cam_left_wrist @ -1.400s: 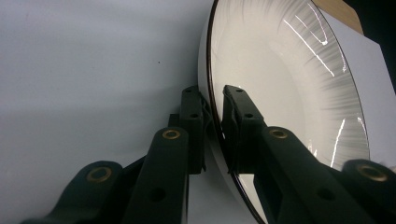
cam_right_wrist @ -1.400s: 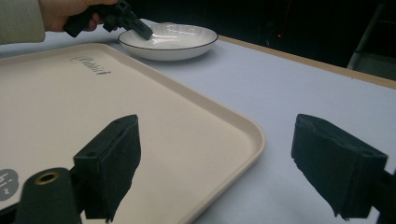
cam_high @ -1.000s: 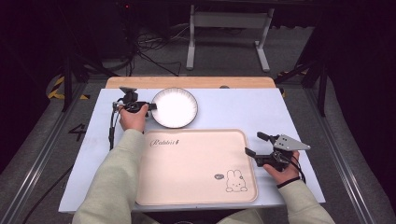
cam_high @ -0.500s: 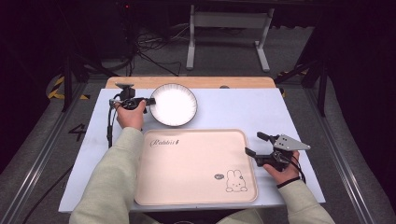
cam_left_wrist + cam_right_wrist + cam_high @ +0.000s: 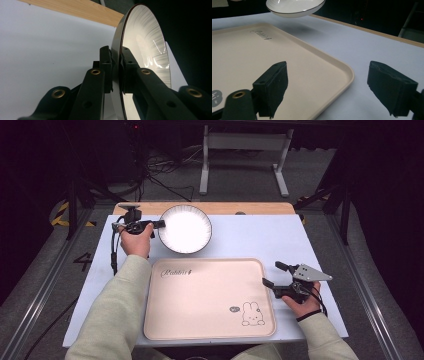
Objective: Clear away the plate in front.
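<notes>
High view: fixed overhead, person's side, faces forward and down on the tray. Left gripper view: very close, sights along its jaws at the bowl rim beyond the tray. Right gripper view: low, just beside the tray's corner, facing across it. All views share the bowl.

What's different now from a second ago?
The left gripper, clamped on the rim of the white bowl, has lifted it off the table; in the right gripper view the bowl hangs above its shadow. It has also shifted slightly toward the far edge. The grip itself is unchanged. The right gripper stays open beside the tray, which has not moved.
</notes>
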Tool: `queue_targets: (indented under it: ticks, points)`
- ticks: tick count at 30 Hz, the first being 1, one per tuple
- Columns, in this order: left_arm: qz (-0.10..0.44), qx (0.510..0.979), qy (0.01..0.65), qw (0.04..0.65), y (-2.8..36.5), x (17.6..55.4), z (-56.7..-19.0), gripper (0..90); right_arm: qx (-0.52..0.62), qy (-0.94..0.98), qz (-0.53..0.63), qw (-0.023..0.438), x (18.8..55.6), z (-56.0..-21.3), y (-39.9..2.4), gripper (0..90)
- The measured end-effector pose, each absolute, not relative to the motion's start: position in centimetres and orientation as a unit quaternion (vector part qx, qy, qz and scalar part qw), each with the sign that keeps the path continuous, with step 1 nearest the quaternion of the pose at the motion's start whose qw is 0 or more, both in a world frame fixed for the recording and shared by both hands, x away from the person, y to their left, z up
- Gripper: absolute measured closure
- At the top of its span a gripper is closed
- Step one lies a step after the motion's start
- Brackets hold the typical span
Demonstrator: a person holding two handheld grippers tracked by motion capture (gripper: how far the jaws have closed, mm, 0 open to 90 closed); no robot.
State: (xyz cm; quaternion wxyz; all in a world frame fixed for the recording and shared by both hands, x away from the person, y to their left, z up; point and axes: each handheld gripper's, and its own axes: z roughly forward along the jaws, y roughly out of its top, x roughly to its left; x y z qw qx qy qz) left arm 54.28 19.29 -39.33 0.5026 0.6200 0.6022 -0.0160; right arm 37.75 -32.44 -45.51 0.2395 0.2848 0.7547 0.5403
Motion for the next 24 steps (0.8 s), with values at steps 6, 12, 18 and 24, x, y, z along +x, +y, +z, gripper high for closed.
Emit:
queue_targets:
  ticks: [6,12,18,24]
  points:
    - [-0.011,0.630,0.592,0.503,19.3,53.8,-38.4,82.6,0.284,0.755,0.540,0.240,37.7,-45.5,-32.4,17.2]
    - [-0.028,0.641,0.580,0.503,19.2,53.4,-38.0,82.5,0.283,0.755,0.540,0.240,37.8,-45.5,-32.4,17.7]
    - [-0.043,0.656,0.562,0.502,19.3,52.2,-37.3,82.5,0.283,0.756,0.539,0.240,37.8,-45.5,-32.4,17.7]
    - [-0.049,0.661,0.548,0.510,19.3,50.7,-36.9,82.5,0.283,0.756,0.538,0.240,37.8,-45.5,-32.4,17.7]
